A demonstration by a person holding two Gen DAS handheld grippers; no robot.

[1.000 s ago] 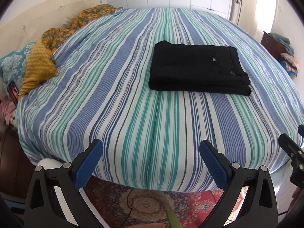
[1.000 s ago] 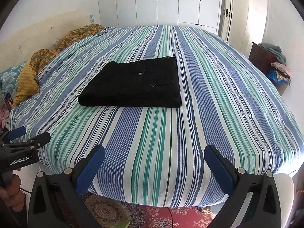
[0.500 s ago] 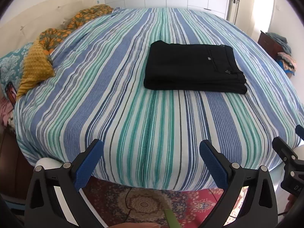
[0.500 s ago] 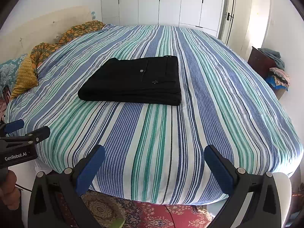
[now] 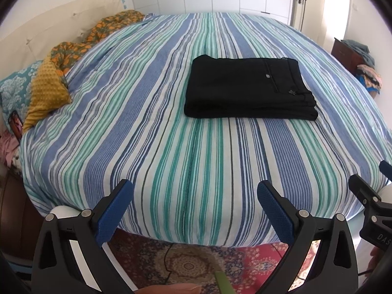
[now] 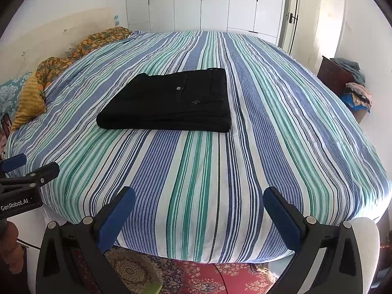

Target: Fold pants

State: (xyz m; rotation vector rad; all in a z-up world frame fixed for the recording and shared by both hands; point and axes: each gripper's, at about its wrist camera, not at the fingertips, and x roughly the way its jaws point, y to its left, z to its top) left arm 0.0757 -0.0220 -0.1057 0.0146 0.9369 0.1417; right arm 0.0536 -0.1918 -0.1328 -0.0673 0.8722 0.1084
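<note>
The black pants (image 5: 247, 88) lie folded into a flat rectangle on the striped bed (image 5: 171, 147); they also show in the right wrist view (image 6: 169, 103). My left gripper (image 5: 194, 197) is open and empty, held off the near edge of the bed, well short of the pants. My right gripper (image 6: 199, 202) is open and empty too, also back from the near edge. Each gripper shows at the side of the other's view: the right one (image 5: 367, 196) and the left one (image 6: 27, 171).
Orange and yellow bedding (image 5: 61, 68) and a teal patterned pillow (image 5: 14, 88) lie at the bed's left side. A dark cabinet with piled clothes (image 6: 348, 83) stands at the right. White wardrobe doors (image 6: 208, 2) are behind. A red patterned rug (image 5: 191, 262) lies below.
Both grippers have drawn back and tilted up a little, so the bed and pants sit lower and farther in view. The pants have not moved. Both grippers stay open.
</note>
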